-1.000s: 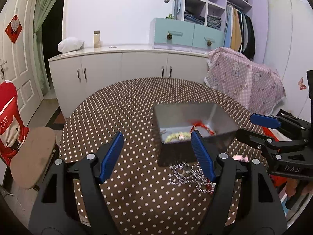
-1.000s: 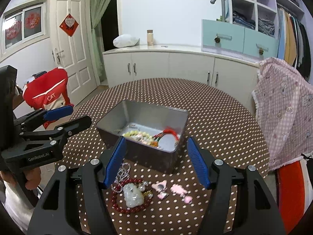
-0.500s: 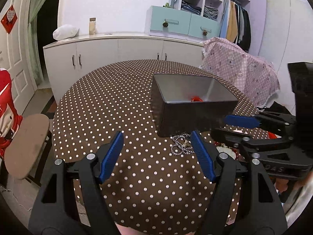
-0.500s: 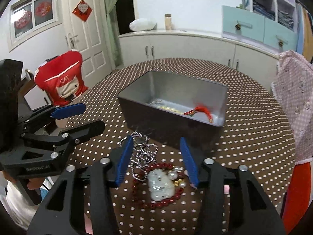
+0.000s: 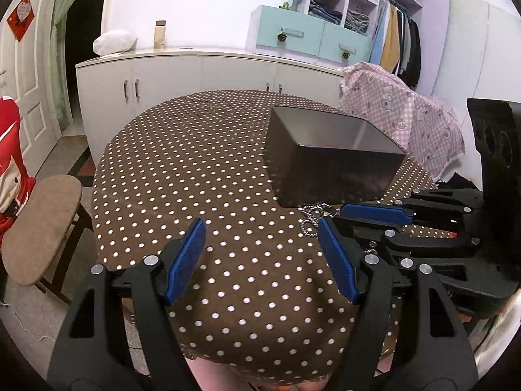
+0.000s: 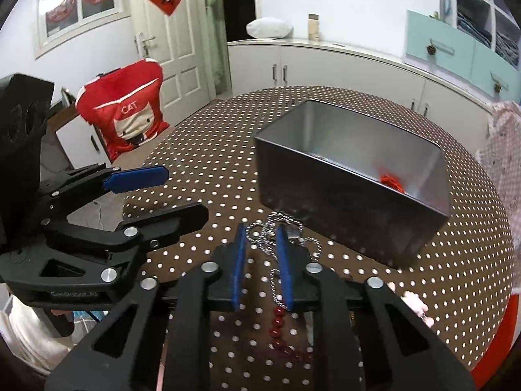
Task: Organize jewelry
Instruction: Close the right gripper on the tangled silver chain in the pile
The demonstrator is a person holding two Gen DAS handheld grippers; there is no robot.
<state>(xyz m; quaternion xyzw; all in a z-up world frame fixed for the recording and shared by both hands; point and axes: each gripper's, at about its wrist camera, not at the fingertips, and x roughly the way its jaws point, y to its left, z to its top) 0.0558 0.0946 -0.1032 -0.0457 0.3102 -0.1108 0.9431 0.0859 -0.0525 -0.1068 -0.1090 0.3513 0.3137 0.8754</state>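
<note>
A: What's hidden here?

B: Most of the metal tin's (image 6: 351,192) inside. From the left wrist view only its dark front wall and bare inner walls show (image 5: 332,169); from the right wrist view a bit of red cord (image 6: 392,182) peeks over the rim at the bottom, the rest is cut off. The red bead bracelet (image 6: 280,329) is half covered by the right gripper's (image 6: 260,247) frame, and something pink (image 6: 415,306) at the right is too blurred to name.

A: And the silver chain?

B: The silver chain (image 6: 276,228) lies in loose loops on the polka-dot desk (image 6: 202,163), just in front of the tin's near wall. The right gripper's blue fingers (image 6: 239,260) are narrowed to a slim gap either side of it; whether they actually pinch it I cannot tell. In the left view the chain (image 5: 312,218) shows only as a small tangle beside the right gripper's tip (image 5: 329,220).

A: The left gripper?

B: The left gripper (image 5: 260,238) has its fingers spread wide, nothing between them, over bare desk (image 5: 182,169) left of the chain.

A: Room to move?

B: The desk's rounded near edge sits close under both grippers; a stool (image 5: 39,231) stands off its left side
</note>
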